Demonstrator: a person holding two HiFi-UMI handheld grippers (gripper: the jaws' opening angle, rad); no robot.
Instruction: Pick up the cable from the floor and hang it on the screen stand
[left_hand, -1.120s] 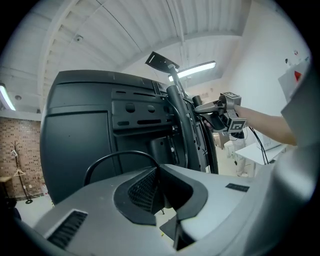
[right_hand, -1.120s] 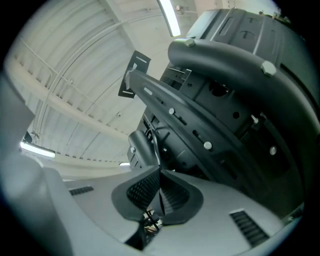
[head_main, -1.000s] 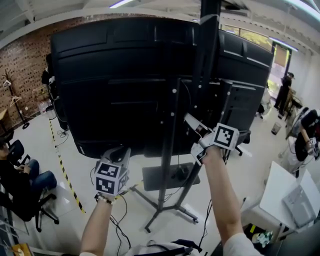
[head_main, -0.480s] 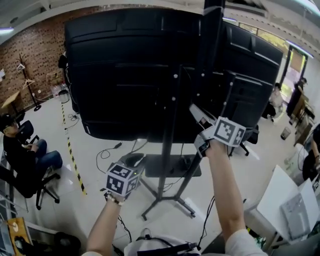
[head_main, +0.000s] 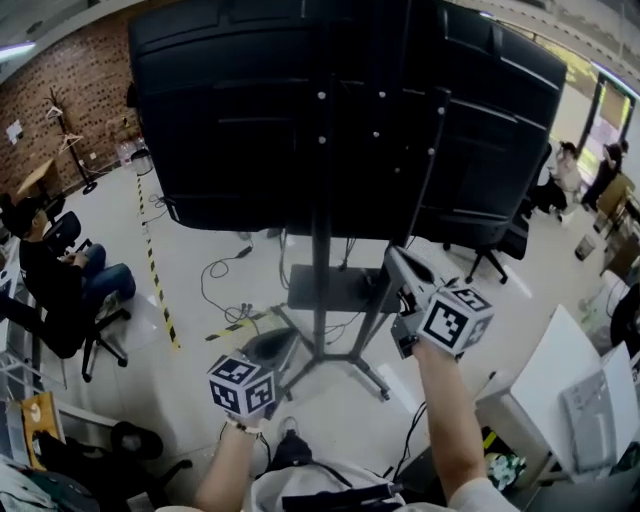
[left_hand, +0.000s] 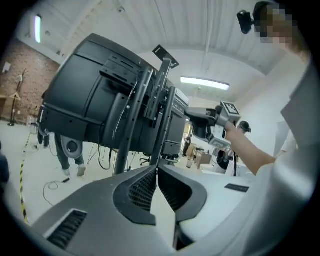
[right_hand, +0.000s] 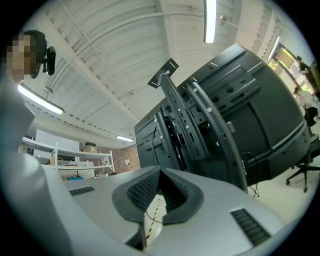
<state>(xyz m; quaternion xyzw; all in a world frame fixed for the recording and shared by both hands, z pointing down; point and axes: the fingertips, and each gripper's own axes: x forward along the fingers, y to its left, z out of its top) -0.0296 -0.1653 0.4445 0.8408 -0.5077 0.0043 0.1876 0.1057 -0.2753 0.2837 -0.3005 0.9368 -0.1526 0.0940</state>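
Gripper views: left tongs (left_hand: 156, 168), right tongs (right_hand: 160, 170) both just snapped together, nothing between. Head view adds cable (head_main: 213, 277) on floor ahead of left tongs, screen stand (head_main: 322, 250) ahead between tongs.

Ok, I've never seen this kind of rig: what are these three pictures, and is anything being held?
There is no robot here: a person carries a hand-held two-jaw claw in each hand. The head view comes from a camera on the person's head, looking down. The other two cameras ride on the claws. Ahead stands a large black screen, seen from behind, on a black metal stand. Thin black cables lie on the pale floor beneath it. The left claw and right claw have just been closing and are shut with nothing between their jaws, so no cable is picked up yet.
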